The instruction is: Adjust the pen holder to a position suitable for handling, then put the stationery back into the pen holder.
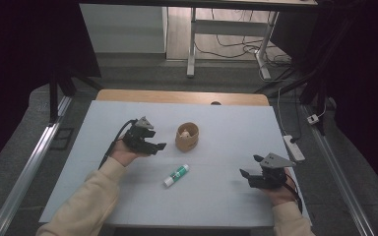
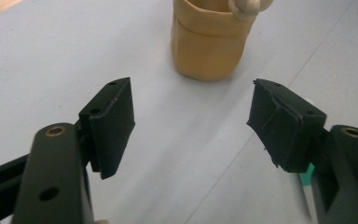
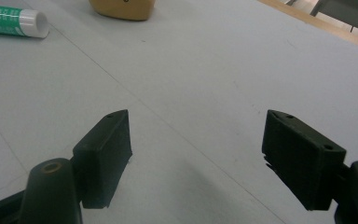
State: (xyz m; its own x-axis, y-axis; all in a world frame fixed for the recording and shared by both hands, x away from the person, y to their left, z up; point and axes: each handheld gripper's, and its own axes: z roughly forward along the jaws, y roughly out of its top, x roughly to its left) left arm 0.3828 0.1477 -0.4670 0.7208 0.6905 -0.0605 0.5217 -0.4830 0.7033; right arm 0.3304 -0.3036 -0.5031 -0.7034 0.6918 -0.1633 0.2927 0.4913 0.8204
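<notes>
Wooden cup (image 1: pixel 187 137), pale rounded object (image 1: pixel 186 132) inside

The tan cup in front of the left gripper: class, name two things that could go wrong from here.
1. The left gripper is open and aimed at the tan cup; a jaw may nudge the light-looking cup and tip it, spilling the pale object inside.
2. The glue stick lies on its side on the table, so a bump may send it rolling.
</notes>
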